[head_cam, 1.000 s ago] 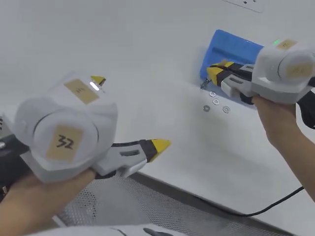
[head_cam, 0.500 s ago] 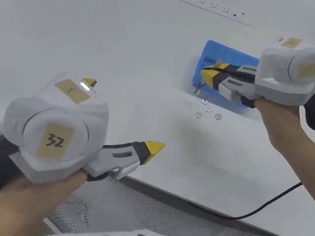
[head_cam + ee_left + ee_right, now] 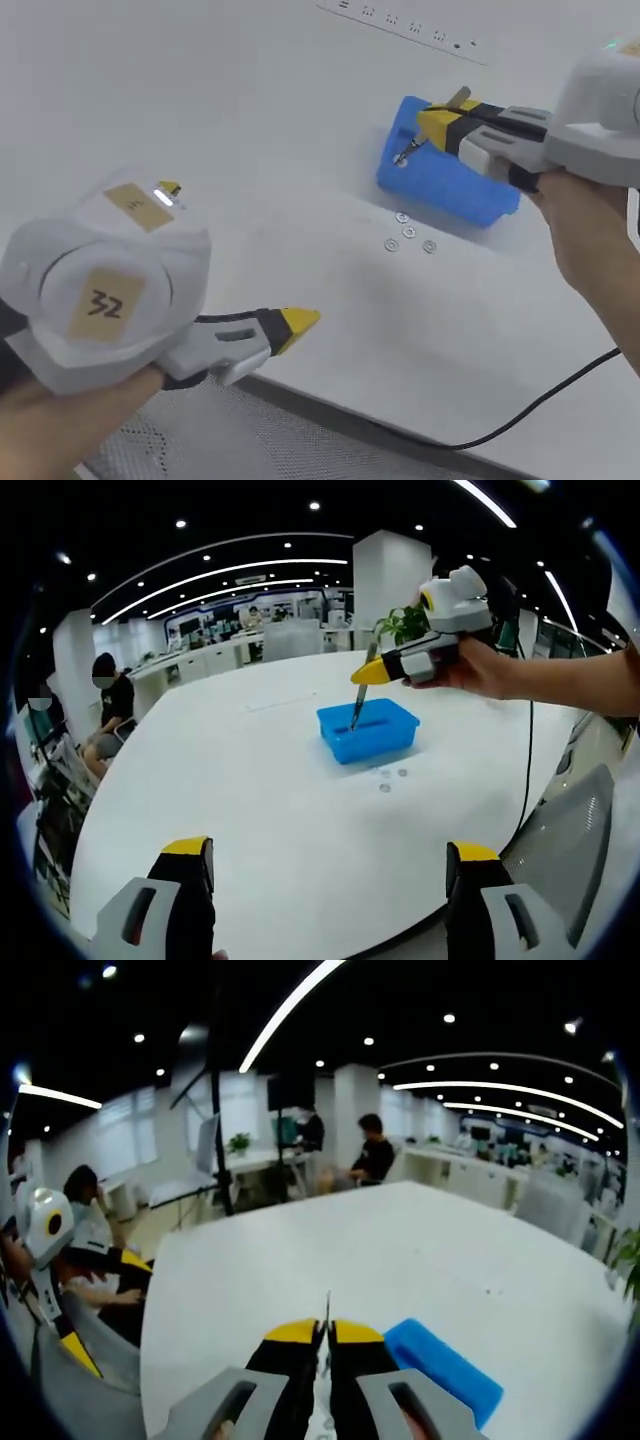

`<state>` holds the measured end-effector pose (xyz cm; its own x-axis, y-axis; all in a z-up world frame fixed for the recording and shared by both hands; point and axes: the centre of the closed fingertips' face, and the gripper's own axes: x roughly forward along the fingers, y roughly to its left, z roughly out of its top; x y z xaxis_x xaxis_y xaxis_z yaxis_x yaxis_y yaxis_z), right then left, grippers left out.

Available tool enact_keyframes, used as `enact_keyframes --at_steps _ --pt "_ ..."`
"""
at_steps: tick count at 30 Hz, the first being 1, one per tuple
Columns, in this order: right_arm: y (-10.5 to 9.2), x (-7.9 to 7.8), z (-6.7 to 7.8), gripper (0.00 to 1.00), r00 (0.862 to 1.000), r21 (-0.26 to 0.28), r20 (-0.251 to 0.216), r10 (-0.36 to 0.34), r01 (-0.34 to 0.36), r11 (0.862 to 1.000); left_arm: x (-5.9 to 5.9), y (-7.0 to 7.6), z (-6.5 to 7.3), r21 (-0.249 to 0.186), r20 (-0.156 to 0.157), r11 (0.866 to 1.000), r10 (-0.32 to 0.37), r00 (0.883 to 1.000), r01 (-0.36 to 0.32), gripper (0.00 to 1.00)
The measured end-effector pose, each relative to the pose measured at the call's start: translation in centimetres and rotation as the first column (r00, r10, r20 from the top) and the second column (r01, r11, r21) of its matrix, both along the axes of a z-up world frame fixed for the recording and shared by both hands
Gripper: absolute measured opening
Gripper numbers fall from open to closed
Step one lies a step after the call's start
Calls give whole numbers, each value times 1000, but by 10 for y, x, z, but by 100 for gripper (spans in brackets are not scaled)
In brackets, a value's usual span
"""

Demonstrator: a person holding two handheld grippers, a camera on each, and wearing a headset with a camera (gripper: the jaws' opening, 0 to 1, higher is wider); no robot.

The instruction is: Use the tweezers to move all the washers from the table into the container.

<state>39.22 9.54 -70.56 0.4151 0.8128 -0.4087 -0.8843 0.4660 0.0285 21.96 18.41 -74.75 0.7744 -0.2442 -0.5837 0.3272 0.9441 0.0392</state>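
Observation:
My right gripper (image 3: 436,126) is shut on the thin metal tweezers (image 3: 408,152), and their tip hangs over the left part of the blue container (image 3: 450,190). Whether the tip holds anything is too small to tell. Several small washers (image 3: 408,232) lie on the white table just in front of the container. My left gripper (image 3: 235,254) hovers open and empty near the table's front edge. The left gripper view looks between its own open jaws (image 3: 325,880) at the container (image 3: 375,735), the washers (image 3: 386,777) and the tweezers (image 3: 358,702). The right gripper (image 3: 325,1345) pinches the tweezers (image 3: 327,1312) beside the container (image 3: 445,1372).
A black cable (image 3: 520,420) trails over the table's front right. A grey mesh chair (image 3: 240,420) stands below the front edge. A socket strip (image 3: 400,25) lies at the back of the table. People sit at desks (image 3: 110,705) in the room beyond.
My right gripper has lifted the tweezers from the container's front corner near the washers to above the container. The washers lie as before. The head view has shifted.

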Motion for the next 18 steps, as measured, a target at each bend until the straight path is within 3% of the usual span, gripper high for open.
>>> enact_keyframes --at_steps 7,10,18 --pt "-4 23 5 0 999 16 33 -39 38 999 2 0 4 7 11 1000 2 1000 -2 99" --pt "-7 34 4 0 998 32 25 -63 62 998 2 -1 4 13 7 1000 -2 1000 2 99" --pt "-8 53 -20 0 996 7 8 -93 93 996 0 -2 4 8 1 1000 3 1000 -3 99"
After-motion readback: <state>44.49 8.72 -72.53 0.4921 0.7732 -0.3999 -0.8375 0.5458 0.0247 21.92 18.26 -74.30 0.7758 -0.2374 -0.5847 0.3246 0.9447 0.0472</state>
